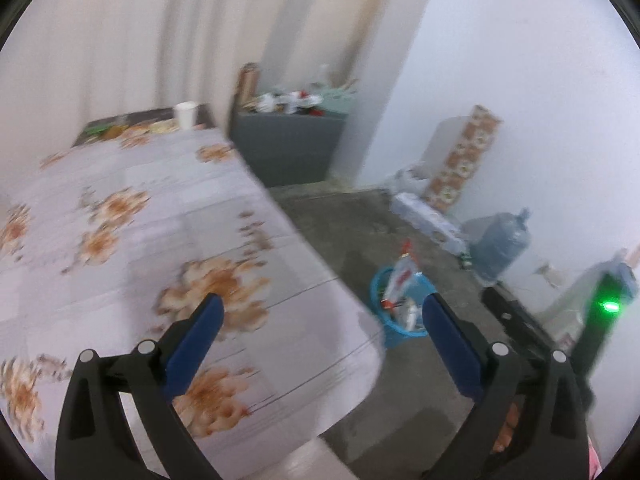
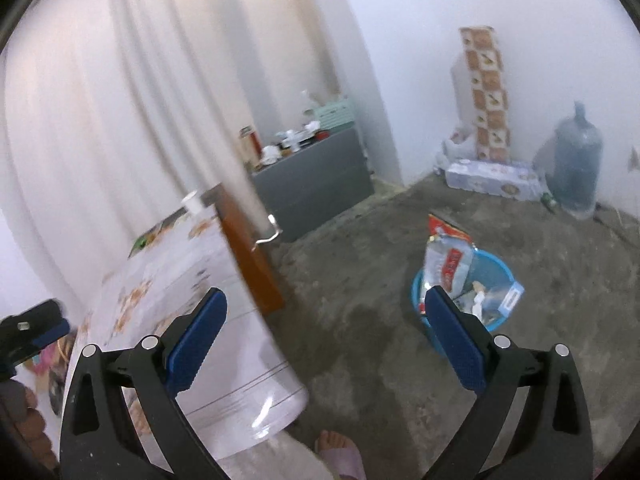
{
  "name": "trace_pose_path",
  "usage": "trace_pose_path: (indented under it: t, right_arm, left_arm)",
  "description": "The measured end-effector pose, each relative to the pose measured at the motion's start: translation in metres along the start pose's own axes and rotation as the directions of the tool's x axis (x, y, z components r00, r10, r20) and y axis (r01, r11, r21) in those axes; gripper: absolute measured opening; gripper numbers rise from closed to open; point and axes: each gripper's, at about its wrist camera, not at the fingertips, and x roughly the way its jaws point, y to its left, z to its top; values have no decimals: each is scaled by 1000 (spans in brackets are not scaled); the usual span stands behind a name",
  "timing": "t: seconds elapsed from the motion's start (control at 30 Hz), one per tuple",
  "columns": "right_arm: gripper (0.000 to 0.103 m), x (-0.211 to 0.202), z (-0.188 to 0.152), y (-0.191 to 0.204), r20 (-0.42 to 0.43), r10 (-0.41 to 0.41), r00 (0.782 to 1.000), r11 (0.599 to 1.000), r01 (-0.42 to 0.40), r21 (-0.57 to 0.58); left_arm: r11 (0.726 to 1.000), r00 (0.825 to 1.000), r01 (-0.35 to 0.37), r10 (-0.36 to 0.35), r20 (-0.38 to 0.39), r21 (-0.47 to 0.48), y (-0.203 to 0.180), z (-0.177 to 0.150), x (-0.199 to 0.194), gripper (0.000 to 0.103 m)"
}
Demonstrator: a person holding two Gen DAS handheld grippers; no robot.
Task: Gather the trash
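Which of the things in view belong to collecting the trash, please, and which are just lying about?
Belongs to the job:
- blue bin on the floor
- red and white wrapper sticking out of it
- white paper cup on the table, possibly trash

Just lying about:
- water jug
- grey cabinet
- patterned box

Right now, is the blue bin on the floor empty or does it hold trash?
It holds trash: the blue bin has a red-and-white wrapper sticking out above its rim and smaller pieces inside.

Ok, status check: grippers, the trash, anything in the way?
Left gripper and right gripper open, empty. Blue bin on floor, wrappers inside. White cup on table's far end. Floor to the bin unobstructed.
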Motion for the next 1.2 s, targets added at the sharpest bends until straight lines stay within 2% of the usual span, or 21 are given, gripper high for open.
trace_pose_path:
  t: [0.07, 0.13, 0.27, 0.37, 0.43, 0.5, 0.6, 0.8, 0.97, 1.2]
  right_arm:
    - [95, -6, -6, 13, 2, -11, 1000, 999, 11, -38]
    - [95, -10, -11, 23, 0, -30, 1000, 996, 30, -88]
    - [95, -18, -22, 39, -3, -97, 995, 980, 95, -174]
    - [95, -26, -33, 46, 8, -143, 990, 960, 141, -241]
    - [95, -29, -40, 48, 15, -182, 983, 945, 179, -273]
    - [95, -28, -49, 49, -4, -211, 977, 936, 201, -291]
    - [95, -27, -59, 52, -34, -248, 968, 922, 226, -316]
    - [95, -31, -54, 47, -45, -257, 965, 927, 233, -293]
    - [95, -23, -57, 38, -99, -288, 952, 928, 252, -274]
    - [95, -26, -58, 28, -107, -297, 949, 933, 264, -245]
  left_arm:
    - [998, 998, -66, 66, -3, -9, 5, -6, 1, 97]
    - [985, 985, -171, 171, 21, -10, 8, -14, -1, 97]
    - [971, 969, -240, 240, 56, -15, 10, -32, -8, 97]
    - [950, 950, -309, 311, 38, -35, 11, -41, -7, 97]
    - [944, 946, -321, 323, 19, -70, 14, -46, -7, 97]
    - [947, 952, -304, 306, 6, -99, 15, -51, -8, 97]
    - [945, 950, -313, 311, -35, -93, 9, -58, -5, 97]
    - [943, 942, -328, 322, -100, -55, -4, -69, 7, 97]
    - [947, 939, -320, 312, -142, -38, -11, -73, 14, 97]
    - [945, 937, -326, 320, -139, -23, -17, -74, 15, 97]
